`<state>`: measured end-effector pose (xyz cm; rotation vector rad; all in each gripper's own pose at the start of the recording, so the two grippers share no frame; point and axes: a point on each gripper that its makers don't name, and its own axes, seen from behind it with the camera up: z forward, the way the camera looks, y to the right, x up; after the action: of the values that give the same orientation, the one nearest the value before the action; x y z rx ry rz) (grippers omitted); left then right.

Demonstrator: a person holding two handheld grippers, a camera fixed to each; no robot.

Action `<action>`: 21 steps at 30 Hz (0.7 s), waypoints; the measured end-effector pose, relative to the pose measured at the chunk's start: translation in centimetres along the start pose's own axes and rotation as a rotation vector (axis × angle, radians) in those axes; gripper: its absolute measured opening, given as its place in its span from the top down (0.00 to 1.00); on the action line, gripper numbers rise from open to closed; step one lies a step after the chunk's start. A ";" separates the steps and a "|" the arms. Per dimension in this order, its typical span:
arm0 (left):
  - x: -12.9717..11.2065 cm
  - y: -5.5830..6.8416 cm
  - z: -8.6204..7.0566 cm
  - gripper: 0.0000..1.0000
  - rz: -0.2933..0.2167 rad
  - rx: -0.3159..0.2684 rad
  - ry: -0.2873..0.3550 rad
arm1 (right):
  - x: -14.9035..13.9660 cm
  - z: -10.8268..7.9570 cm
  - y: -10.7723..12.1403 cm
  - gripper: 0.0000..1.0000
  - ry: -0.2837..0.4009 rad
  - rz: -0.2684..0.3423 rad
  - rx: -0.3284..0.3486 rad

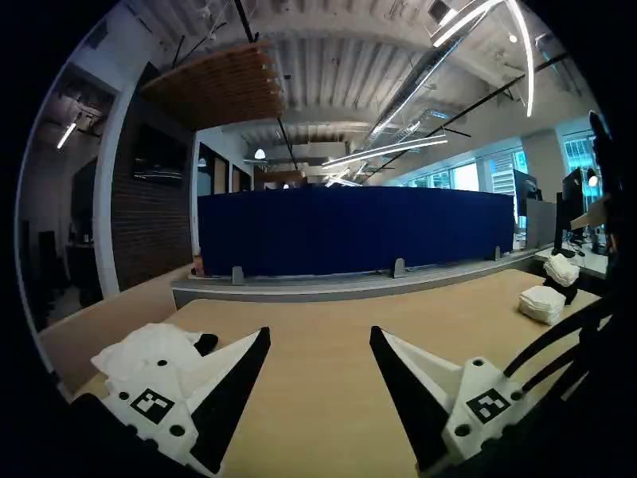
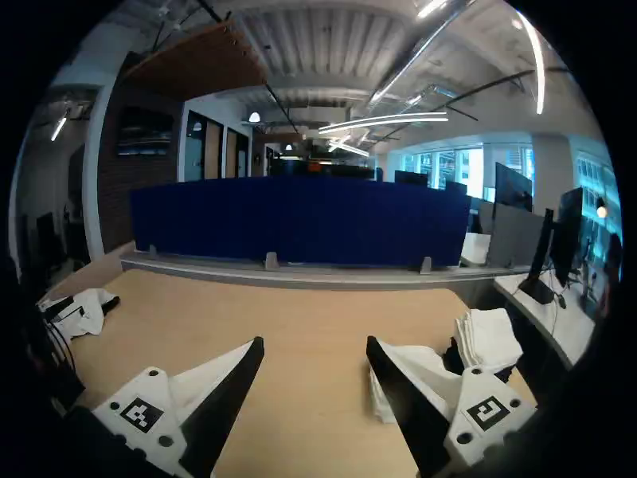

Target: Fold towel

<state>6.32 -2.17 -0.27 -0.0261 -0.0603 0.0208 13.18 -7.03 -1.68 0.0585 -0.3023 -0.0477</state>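
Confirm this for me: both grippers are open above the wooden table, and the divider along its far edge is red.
Not red: the divider is dark blue, as the left gripper view shows. The rest stands: the left gripper and the right gripper are open above the wooden table.

My pale wooden desk [image 1: 318, 319] ends at a dark blue divider screen [image 1: 350, 231]. Past its left edge I see a brick wall [image 1: 147, 231]; windows [image 2: 446, 169] glow at right, strip lights [image 1: 382, 151] overhead.
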 end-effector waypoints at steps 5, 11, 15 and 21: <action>-1.8 -0.3 0.3 0.07 -0.031 0.021 0.008 | -0.4 0.9 -0.1 0.00 -0.003 -0.004 -0.007; -3.3 0.2 0.9 0.07 -0.049 0.031 0.030 | -0.8 1.9 -0.6 0.00 0.004 -0.023 -0.003; -4.3 0.6 1.0 0.07 -0.052 0.038 0.037 | -1.1 2.5 -1.1 0.00 0.005 -0.035 0.004; -5.7 1.1 1.2 0.07 -0.049 0.044 0.037 | -1.6 3.2 -1.3 0.00 0.009 -0.034 0.018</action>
<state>0.57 -1.13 0.54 0.0193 -0.0235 -0.0273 10.62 -8.40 0.80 0.0814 -0.2927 -0.0788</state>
